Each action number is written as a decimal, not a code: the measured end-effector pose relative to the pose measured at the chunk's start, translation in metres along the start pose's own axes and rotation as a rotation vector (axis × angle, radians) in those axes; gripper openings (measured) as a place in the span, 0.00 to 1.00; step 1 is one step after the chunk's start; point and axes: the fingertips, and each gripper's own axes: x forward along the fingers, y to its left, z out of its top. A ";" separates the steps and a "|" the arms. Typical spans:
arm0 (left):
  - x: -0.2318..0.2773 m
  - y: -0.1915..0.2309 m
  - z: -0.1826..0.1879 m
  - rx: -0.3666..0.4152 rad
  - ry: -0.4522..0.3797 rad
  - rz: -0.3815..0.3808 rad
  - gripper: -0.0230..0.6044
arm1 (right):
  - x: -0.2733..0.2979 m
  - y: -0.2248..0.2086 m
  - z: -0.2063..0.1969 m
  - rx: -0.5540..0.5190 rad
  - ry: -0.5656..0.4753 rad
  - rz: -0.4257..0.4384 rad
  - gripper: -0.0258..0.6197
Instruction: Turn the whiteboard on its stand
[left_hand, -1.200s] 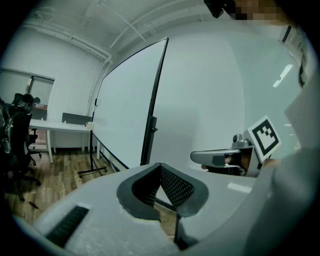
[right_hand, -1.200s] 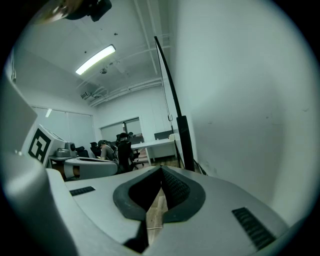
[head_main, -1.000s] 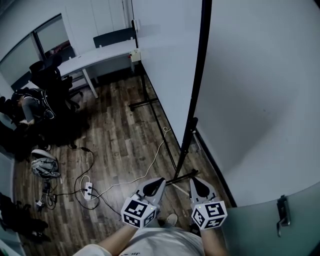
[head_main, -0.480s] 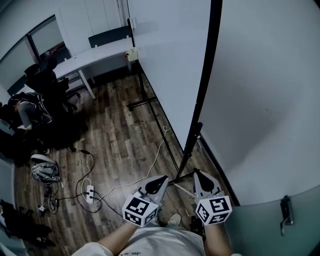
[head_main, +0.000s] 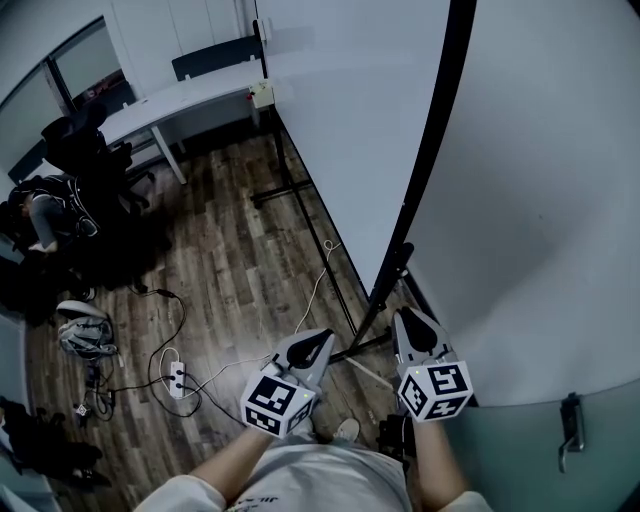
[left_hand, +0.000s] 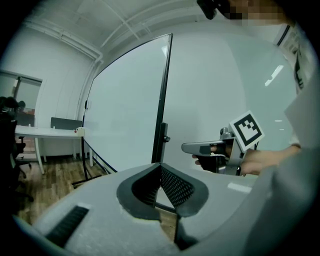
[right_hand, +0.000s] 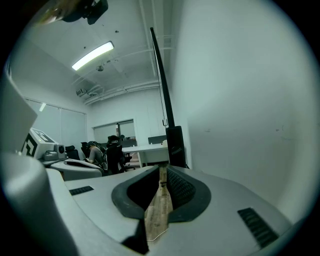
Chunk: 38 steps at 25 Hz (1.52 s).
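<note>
The whiteboard (head_main: 350, 120) is a tall white panel with a black edge post (head_main: 430, 170), seen nearly edge-on. Its black stand feet (head_main: 360, 350) rest on the wood floor. My right gripper (head_main: 401, 315) is shut and empty, its tip close beside the post's lower clamp (head_main: 393, 268); I cannot tell whether they touch. My left gripper (head_main: 324, 338) is also shut and empty, lower and to the left, over the stand's foot. In the left gripper view the post (left_hand: 162, 100) rises ahead and the right gripper (left_hand: 187, 148) shows at right. The right gripper view has the post (right_hand: 175, 145) just ahead.
A white wall (head_main: 540, 200) runs close on the right, with a door handle (head_main: 568, 430) at lower right. Cables and a power strip (head_main: 178, 380) lie on the floor. A desk (head_main: 180, 105), office chairs and a seated person (head_main: 40, 215) are at far left.
Both grippers have crept forward. The right one has risen toward the post's lower clamp. The post now stands further right in the head view.
</note>
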 end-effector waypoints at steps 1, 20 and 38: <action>0.002 0.003 0.002 0.000 -0.002 0.001 0.05 | 0.004 -0.001 0.002 0.000 -0.002 0.000 0.05; 0.020 0.024 -0.012 -0.016 0.040 0.015 0.05 | 0.094 -0.039 0.011 -0.015 0.027 -0.037 0.35; -0.003 0.009 -0.026 -0.024 0.059 0.004 0.05 | 0.098 -0.038 0.006 -0.055 0.035 -0.076 0.35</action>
